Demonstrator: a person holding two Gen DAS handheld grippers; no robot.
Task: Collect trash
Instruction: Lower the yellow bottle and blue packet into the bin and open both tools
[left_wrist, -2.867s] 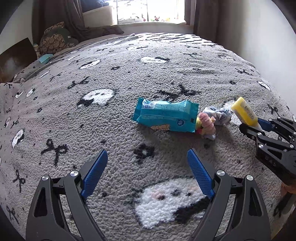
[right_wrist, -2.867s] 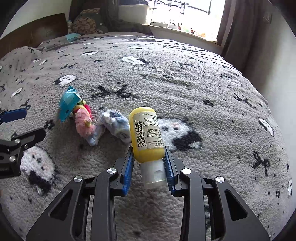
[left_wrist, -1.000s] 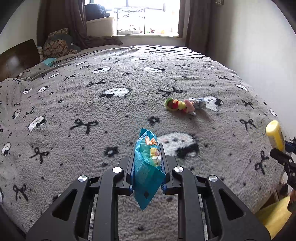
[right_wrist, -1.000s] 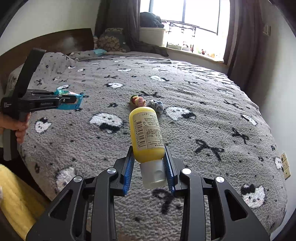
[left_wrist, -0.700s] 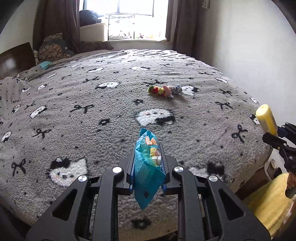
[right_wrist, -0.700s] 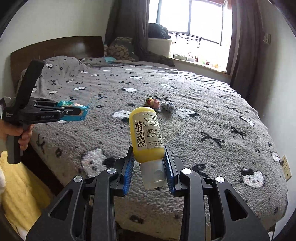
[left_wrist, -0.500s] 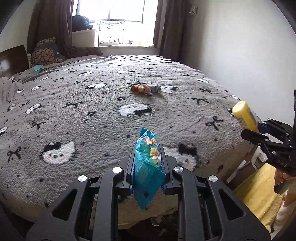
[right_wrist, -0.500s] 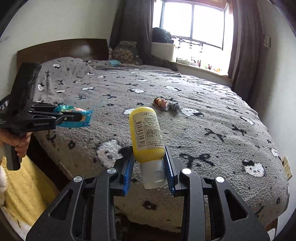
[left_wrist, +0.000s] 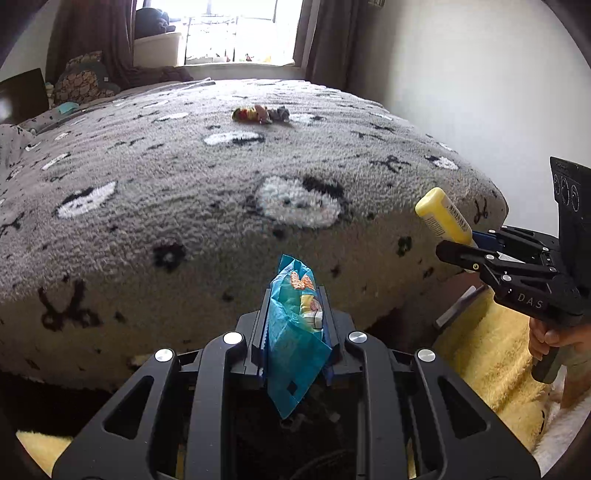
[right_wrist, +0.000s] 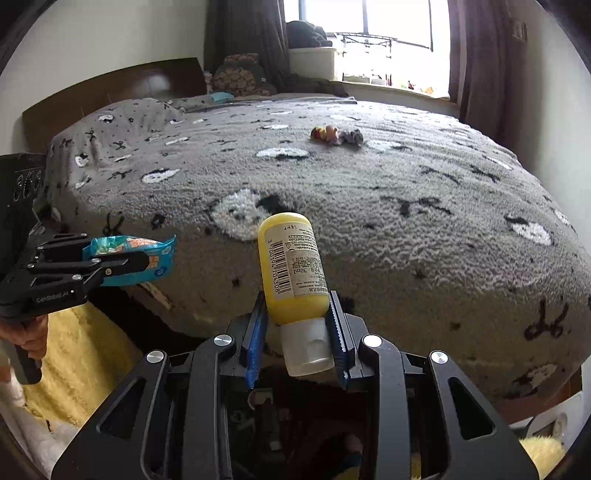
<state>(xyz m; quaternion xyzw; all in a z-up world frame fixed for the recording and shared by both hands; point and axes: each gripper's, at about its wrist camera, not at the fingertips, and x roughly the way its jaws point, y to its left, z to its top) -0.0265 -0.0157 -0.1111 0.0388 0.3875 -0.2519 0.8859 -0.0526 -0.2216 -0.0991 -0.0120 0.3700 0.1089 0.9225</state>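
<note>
The left gripper (left_wrist: 293, 325) squeezes a blue snack wrapper (left_wrist: 295, 332), and its jaws sit close together on it. The wrapper stands on its thin edge, with its long side running away from the camera. The right gripper (right_wrist: 297, 332) pinches a yellow bottle (right_wrist: 291, 262) near its white cap, so the bottle's round bottom points up and forward toward the bed (right_wrist: 406, 229). Both grippers hang past the near edge of the bed, over a dark spot low down. It is too dark to tell if a bin is there.

Farther off, a small pile of bright scraps (left_wrist: 260, 113) lies well apart on the grey blanket, toward the window. It looks like the trash left to pick up. It lies ahead of both grippers and a bit to their left, and neither hand looks clearly nearer.

The left view shows the bottle (left_wrist: 441, 218) from the side, and the hand (left_wrist: 554, 338) holding the right gripper (left_wrist: 465, 243). The right view shows the bottle's label and the wrapper's flat printed side (right_wrist: 129, 258). It also shows the brown headboard (right_wrist: 110, 96)
</note>
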